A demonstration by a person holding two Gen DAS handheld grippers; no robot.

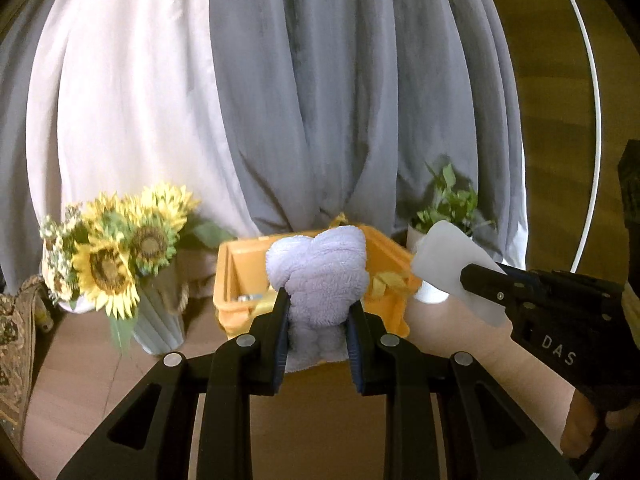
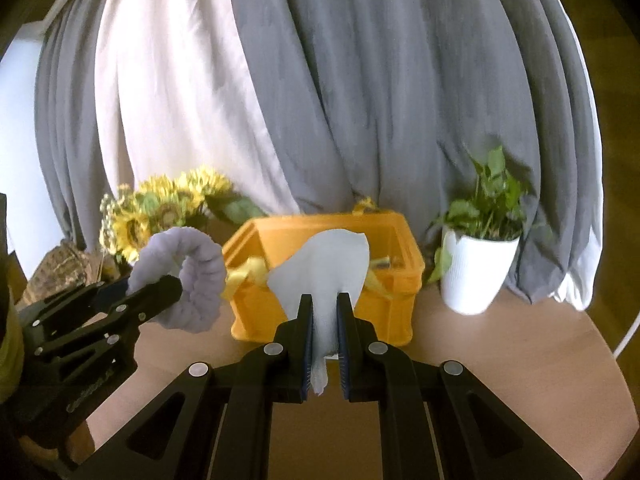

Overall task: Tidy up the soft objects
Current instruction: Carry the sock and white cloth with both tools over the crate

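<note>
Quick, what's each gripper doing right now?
Left gripper: closed on the fluffy lavender towel.
Right gripper: closed on the white cloth.

sunflowers [image 1: 116, 256], potted plant [image 2: 478, 248], grey curtain [image 2: 380, 100]

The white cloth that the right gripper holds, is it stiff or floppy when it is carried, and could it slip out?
The white cloth is probably light and only partly floppy: above the right gripper it stands up in a broad sheet, while a thin tail hangs limp below. It seems unlikely to slip, since the jaws pinch it tightly. It may sway or fold over when moved quickly.
</note>
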